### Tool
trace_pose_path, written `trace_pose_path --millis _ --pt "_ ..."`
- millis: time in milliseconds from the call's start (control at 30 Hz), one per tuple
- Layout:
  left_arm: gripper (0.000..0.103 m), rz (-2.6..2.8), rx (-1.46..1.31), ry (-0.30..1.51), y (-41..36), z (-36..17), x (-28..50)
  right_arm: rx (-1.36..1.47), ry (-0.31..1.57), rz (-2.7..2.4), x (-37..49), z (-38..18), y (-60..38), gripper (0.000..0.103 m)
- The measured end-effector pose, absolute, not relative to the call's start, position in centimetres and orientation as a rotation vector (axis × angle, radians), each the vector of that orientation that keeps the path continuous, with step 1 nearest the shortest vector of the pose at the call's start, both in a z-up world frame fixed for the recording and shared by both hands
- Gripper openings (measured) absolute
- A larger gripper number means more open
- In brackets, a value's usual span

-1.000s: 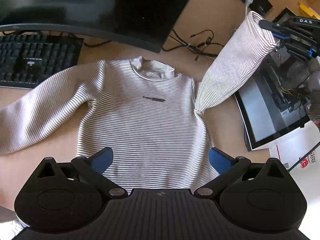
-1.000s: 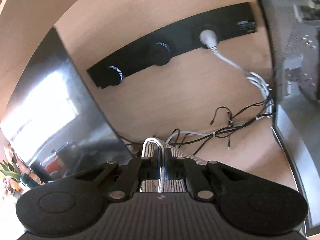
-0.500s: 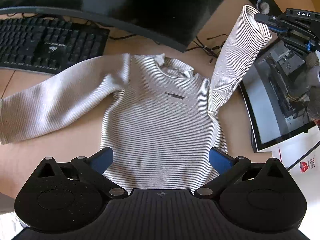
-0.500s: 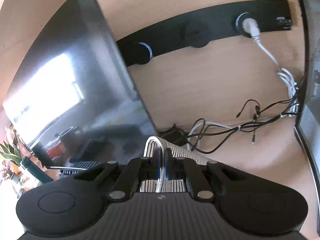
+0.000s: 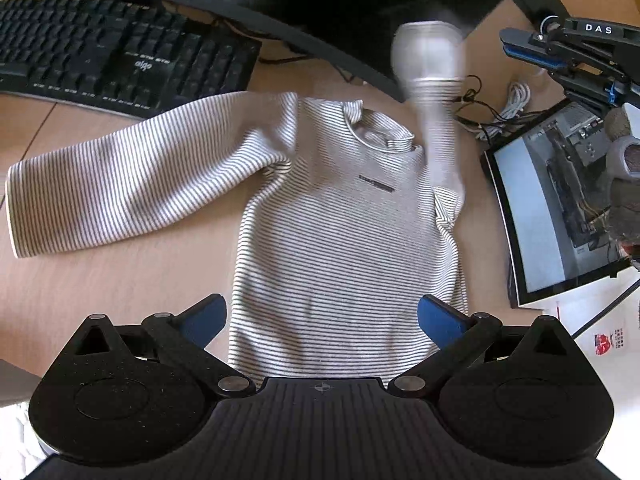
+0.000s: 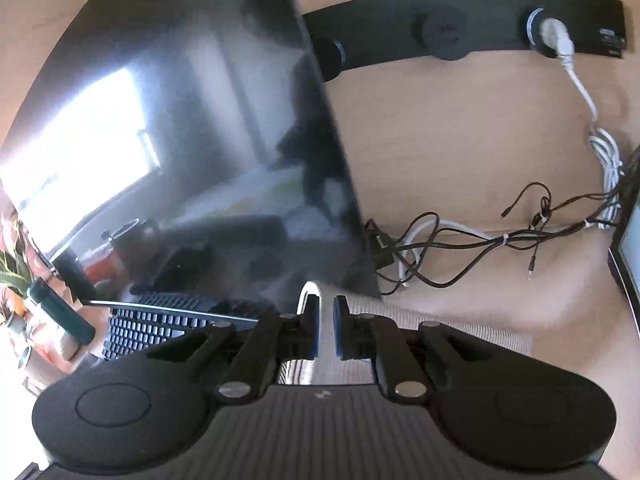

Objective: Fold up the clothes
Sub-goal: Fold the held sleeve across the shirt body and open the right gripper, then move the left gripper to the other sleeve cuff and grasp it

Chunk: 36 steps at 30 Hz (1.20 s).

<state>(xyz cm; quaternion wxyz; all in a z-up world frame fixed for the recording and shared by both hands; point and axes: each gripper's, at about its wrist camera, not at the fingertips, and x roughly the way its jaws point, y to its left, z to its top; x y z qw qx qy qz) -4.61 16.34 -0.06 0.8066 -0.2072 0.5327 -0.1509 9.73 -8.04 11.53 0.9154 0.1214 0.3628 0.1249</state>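
L tongs (image 5: pixel 322 320) are held wide apart, empty, above the hem of the striped shirt (image 5: pixel 340 240), which is laid flat on the table (image 5: pixel 120 280) w/ one sleeve spread toward the keyboard (image 5: pixel 120 52). R tongs (image 6: pixel 327 328) are opening, cuff (image 6: pixel 310 294) seen btwn pads; the raised sleeve (image 5: pixel 436 120) is blurred.

Ribbed striped cloth sweater (image 5: pixel 344 240) on smooth matt wood desk (image 5: pixel 120 280).
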Motion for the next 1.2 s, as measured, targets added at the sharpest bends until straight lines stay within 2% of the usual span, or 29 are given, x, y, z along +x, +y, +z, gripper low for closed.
trace_pose_path --millis 200,300,433,567,633,767,833,967,1200 --pt "0.103 -0.314 -0.462 1.154 16.8 -0.6 -4.9 0.229 0.756 0.282 9.6 11.1 -6.7 0.009" --pt "0.103 -0.313 -0.467 1.161 16.7 -0.8 -5.0 0.237 0.771 0.281 9.2 10.5 -6.9 0.017" --pt "0.103 -0.317 -0.466 1.161 16.1 -0.8 -4.6 0.268 0.788 0.284 8.1 9.6 -7.8 0.023" --pt "0.103 -0.289 -0.452 1.121 15.2 -0.7 -4.1 0.300 0.803 0.298 6.0 8.0 -9.3 0.040" --pt "0.103 -0.259 -0.451 1.056 15.0 -0.7 -4.1 0.308 0.810 0.319 4.6 6.8 -10.0 0.054" --pt "0.103 -0.213 -0.439 0.862 15.3 0.0 -5.0 0.342 0.775 0.426 0.8 4.4 -11.4 0.072" --pt "0.103 -0.163 -0.412 0.799 15.4 0.6 -5.4 0.392 0.777 0.503 -0.6 3.0 -11.9 0.087" --pt "0.103 -0.060 -0.416 0.725 15.9 2.2 -5.1 0.487 0.852 0.690 -2.4 -0.2 -12.8 0.098" --pt "0.103 0.319 -0.471 0.683 18.4 2.4 -4.7 0.577 1.028 0.889 -3.7 -5.4 -12.9 0.099"
